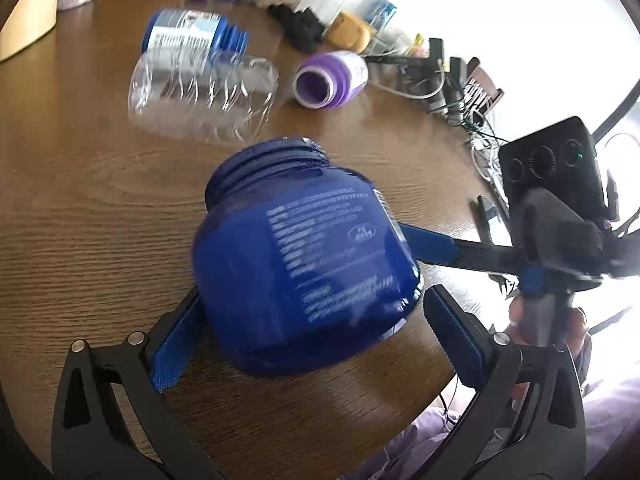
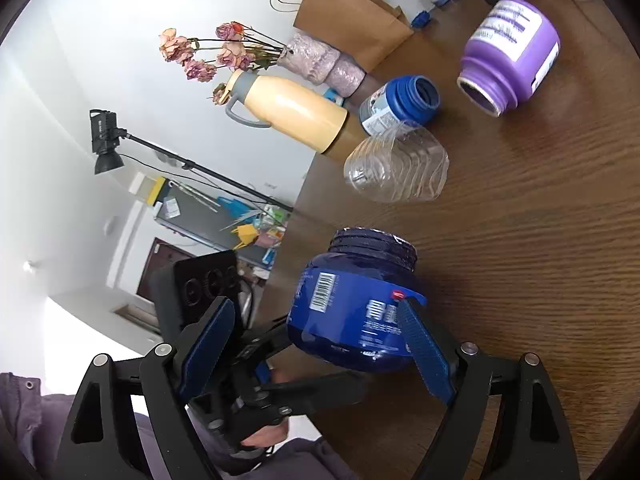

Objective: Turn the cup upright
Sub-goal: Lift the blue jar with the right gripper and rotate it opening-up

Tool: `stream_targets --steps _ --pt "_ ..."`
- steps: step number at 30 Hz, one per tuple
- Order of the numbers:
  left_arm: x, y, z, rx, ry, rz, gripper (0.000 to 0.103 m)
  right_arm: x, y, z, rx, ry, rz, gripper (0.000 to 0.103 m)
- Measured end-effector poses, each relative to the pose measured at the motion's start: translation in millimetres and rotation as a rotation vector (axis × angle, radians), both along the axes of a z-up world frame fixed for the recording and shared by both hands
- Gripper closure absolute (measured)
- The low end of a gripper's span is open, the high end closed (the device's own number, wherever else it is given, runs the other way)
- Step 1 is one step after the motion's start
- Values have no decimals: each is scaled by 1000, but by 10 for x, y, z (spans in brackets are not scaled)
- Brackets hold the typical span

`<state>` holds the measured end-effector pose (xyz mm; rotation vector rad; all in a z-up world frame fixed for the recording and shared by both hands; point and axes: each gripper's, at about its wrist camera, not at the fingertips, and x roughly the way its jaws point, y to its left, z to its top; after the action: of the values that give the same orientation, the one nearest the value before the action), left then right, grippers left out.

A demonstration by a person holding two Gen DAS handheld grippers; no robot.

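Observation:
A dark blue wide-mouth jar with white print lies tilted on the wooden table, its threaded mouth pointing away from me. My left gripper is open around its base, the left pad close to it, the right pad apart. In the right wrist view the same jar sits between the fingers of my right gripper, which is open; its right pad is against the jar's side. The other gripper reaches the jar from the right in the left wrist view.
A clear plastic bottle, a blue-capped bottle and a purple jar lie on their sides behind. A yellow flask, paper bag, dried flowers and cables stand at the table's far edges.

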<state>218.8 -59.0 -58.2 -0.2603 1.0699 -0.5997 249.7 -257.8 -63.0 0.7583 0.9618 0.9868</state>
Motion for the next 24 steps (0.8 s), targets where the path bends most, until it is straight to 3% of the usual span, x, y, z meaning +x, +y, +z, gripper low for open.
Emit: stream_targets --steps 6,14,18,20,24 --pt "85 -83 -19 38 -11 32 0 14 -51 -6 -28 1 -21 16" --pt "96 -73 66 4 -41 66 0 74 -87 -82 -23 32 -20 14" --pt "127 -150 82 100 -60 82 1 73 -26 -100 11 32 15 14" --pt "159 -140 61 115 -51 103 10 79 -43 -116 46 36 23 14" --pt "163 -132 36 119 -48 113 10 86 -114 -123 42 40 0 14"
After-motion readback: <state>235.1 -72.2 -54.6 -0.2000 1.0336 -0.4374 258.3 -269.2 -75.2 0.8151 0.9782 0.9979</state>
